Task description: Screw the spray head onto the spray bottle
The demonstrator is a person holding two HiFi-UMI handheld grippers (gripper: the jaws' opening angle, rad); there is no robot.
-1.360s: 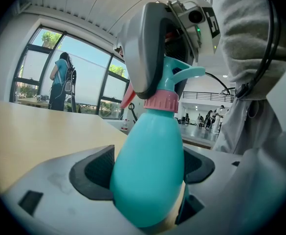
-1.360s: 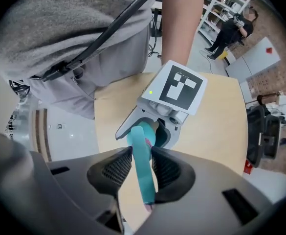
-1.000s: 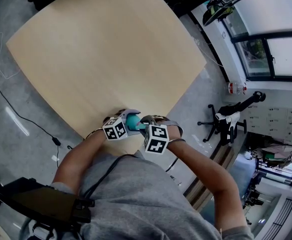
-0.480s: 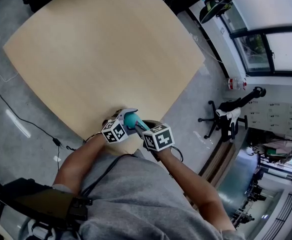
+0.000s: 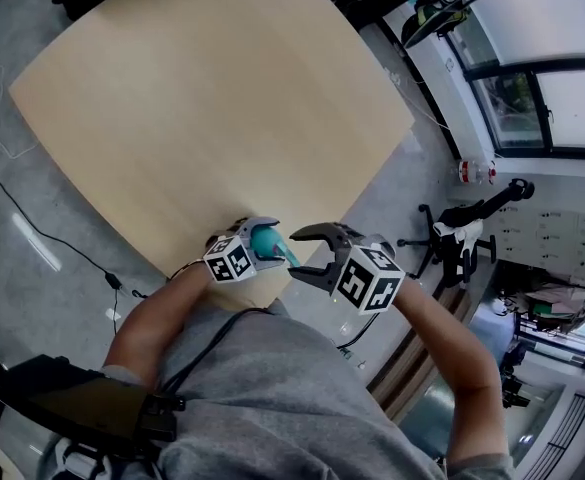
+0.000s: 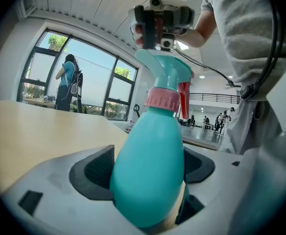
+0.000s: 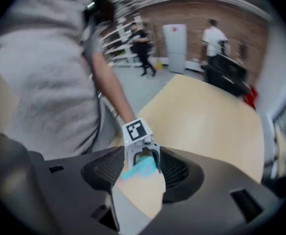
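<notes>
Worktop: big pale wood worktop (image 5: 202,98), bare as far as we could see, with grey floor all around it.

Where we were: we stood right at its near edge, both arms in front of a grey shirt.

Right tool: the right tool (image 5: 294,253) was up beside the bottle's top and pointed steeply down. Its jaws had just been opening and stood wide apart. In its own view we only saw the worktop and the other tool far below through the gap, so it gripped nothing.

Left tool: the left tool (image 5: 263,238) lay roughly level at the worktop's near edge, with its jaws clamped on the belly of the bottle, one pad on each side.

Spray bottle: the teal spray bottle (image 6: 150,175) stood roughly upright in that clamp, leaning a little. We honestly couldn't tell whether its base touched the wood.

Spray head: the teal spray head (image 6: 165,72) sat on the bottle's neck, just below the right tool in the left gripper view and not pinched by it.

Collar: a pink collar (image 6: 161,99) ringed the neck where head met bottle.

Trigger: a red trigger (image 6: 184,94) hung down just beside the collar.
</notes>
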